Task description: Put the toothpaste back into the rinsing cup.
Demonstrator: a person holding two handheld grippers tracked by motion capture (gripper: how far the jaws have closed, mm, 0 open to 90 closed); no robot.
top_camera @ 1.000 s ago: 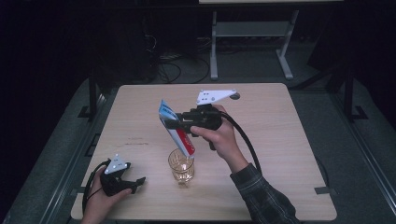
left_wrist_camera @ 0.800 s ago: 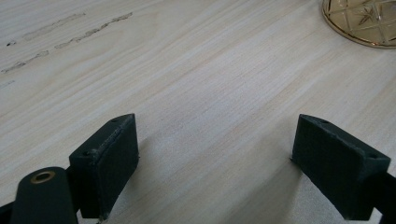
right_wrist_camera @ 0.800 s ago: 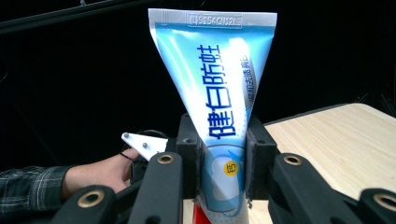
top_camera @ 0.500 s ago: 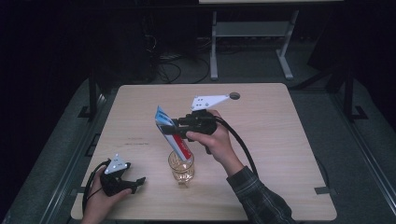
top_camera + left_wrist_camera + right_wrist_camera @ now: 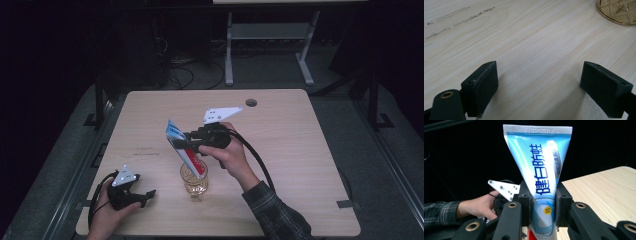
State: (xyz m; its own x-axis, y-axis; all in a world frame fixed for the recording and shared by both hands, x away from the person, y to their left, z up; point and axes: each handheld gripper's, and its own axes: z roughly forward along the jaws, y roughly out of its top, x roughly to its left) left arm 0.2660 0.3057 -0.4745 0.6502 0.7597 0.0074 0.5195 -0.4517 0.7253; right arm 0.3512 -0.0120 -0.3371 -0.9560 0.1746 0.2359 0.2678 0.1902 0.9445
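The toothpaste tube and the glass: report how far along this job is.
Done: the right gripper has picked up the blue-and-white toothpaste tube, jaws shut on it. In hand: the tube hangs tilted with its red lower end at the rim of the gold-patterned clear glass cup. Left: seat it inside and let go. The left gripper rests open on the pale wooden table.

A fixed high camera looks forward and down over the whole wooden table (image 5: 300,150). Each gripper camera looks closely along its own jaws; all three share that tabletop.
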